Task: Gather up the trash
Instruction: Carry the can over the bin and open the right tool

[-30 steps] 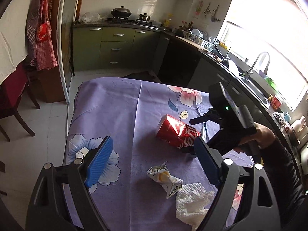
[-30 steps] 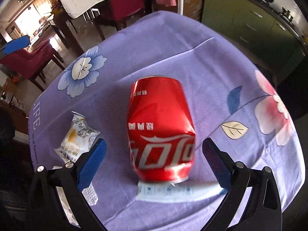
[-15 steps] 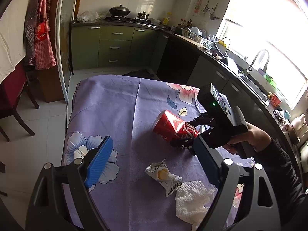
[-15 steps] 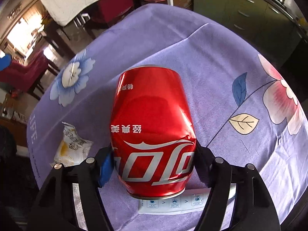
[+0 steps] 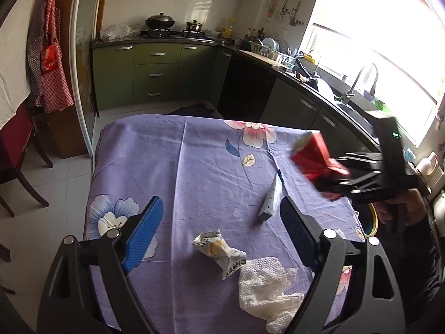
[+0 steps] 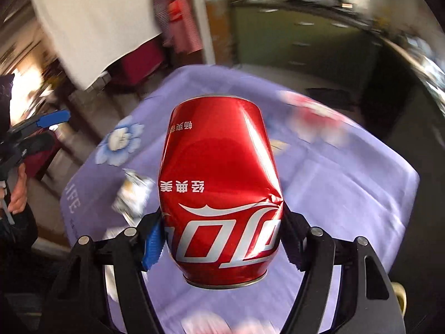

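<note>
A dented red can (image 6: 221, 186) is being gripped between the blue pads of the right gripper (image 6: 222, 239), low on its body near the silver rim. White lettering is being shown upside down across its red skin, and a sharp crease is being carried on its right side. The can is being held in the air above the purple flowered tablecloth (image 6: 347, 194), clear of it; in the left wrist view it (image 5: 314, 153) is being seen blurred near the table's right edge. The left gripper (image 5: 219, 225) is being held wide apart with nothing between its pads, above a crumpled snack wrapper (image 5: 219, 250). A white paper towel (image 5: 267, 286) is being left just beside the wrapper, and a small flat packet (image 5: 271, 200) is lying farther back on the cloth.
</note>
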### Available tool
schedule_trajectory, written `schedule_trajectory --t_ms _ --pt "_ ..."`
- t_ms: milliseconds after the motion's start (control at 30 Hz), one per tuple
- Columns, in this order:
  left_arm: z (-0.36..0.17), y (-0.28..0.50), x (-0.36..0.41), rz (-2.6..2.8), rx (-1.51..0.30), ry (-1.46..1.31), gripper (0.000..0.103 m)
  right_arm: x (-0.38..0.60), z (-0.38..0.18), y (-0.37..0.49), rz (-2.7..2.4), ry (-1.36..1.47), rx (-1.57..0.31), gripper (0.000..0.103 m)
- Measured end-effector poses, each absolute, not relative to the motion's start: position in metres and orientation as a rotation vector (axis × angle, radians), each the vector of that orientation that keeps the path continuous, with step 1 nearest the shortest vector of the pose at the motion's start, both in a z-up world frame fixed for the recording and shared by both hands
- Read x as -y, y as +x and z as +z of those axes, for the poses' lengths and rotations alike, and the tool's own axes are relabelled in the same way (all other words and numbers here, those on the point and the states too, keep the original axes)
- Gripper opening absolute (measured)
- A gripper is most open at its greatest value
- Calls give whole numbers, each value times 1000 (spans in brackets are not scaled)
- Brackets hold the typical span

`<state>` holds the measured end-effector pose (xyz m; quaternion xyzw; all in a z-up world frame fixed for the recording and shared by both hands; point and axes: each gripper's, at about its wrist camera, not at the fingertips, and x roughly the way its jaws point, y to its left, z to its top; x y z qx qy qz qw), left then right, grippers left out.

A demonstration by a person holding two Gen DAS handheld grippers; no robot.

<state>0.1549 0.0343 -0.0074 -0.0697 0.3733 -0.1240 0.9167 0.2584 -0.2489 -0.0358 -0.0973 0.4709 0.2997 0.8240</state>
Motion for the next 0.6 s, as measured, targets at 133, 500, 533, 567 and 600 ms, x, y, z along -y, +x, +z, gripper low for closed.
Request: schedule_trajectory --t_ms 133,500,533,567,600 --pt "-7 156 -18 -286 -771 -129 81 357 -34 224 387 -98 -1021 70" --pt "-9 159 36 -362 -805 -50 81 574 -117 188 -156 154 -1173 70" --pt "-8 159 40 -366 -806 -42 81 586 -125 190 -187 167 -1178 70" --pt "-8 158 44 -368 -808 -34 81 595 -132 192 -208 172 -1181 71" --pt "-9 159 46 -369 -809 -29 81 603 -139 195 -239 165 -1178 74"
